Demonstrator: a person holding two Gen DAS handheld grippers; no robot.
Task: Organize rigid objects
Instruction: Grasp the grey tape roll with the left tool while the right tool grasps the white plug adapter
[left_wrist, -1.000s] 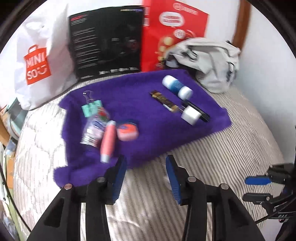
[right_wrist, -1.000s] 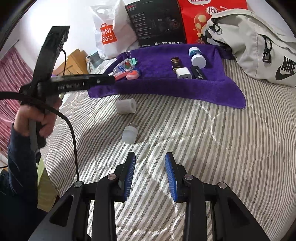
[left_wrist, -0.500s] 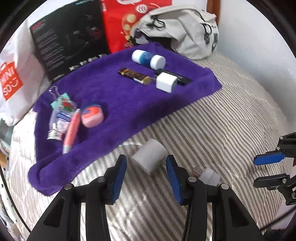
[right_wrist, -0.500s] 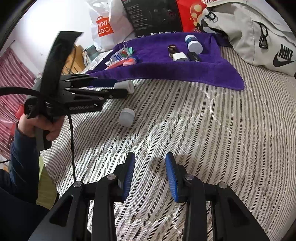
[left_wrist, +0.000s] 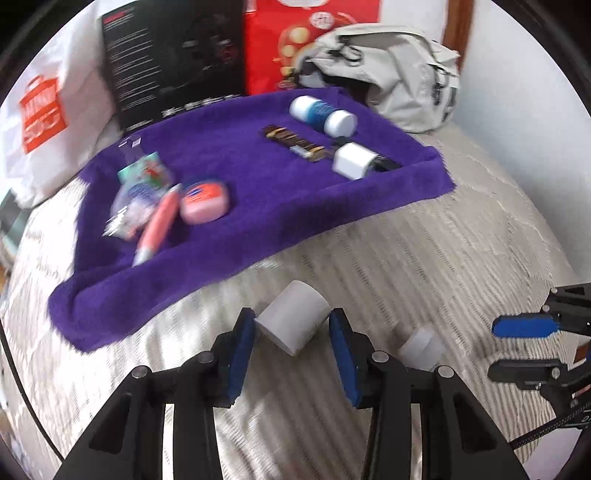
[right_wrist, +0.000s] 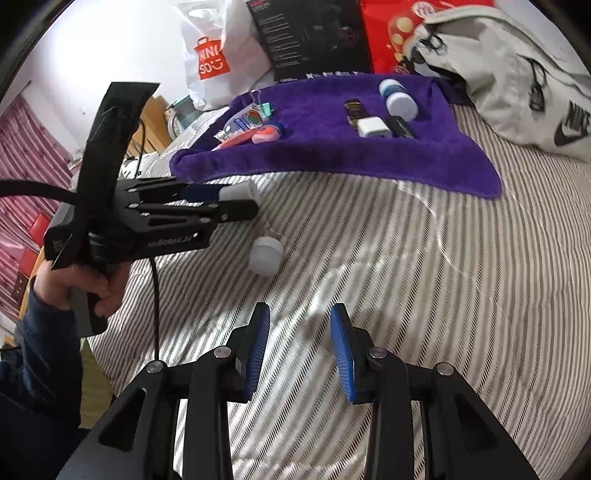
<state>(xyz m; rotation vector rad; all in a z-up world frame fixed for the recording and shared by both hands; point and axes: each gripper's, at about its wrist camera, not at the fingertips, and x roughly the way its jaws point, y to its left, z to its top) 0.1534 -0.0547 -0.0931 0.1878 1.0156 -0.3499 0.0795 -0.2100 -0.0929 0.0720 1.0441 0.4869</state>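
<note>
Since half a second ago the left gripper (left_wrist: 291, 334) has moved in: the white plastic cylinder (left_wrist: 292, 322), lying on its side on the striped quilt (left_wrist: 424, 258), now sits deeper between the blue pads. Jaws spread, left pad touching or nearly so, right pad with a gap; not clamped. Cylinder is plain, matte, flat-ended, just short of the purple towel (left_wrist: 258, 177). Right gripper (right_wrist: 300, 354) hovers over bare quilt, jaws apart, empty. A small white capped bottle (right_wrist: 265, 254) lies near.

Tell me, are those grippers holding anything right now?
Not yet. The left gripper is open around a white cylinder lying on the bed, pads either side of its curved wall. The right gripper is open, empty.
</note>
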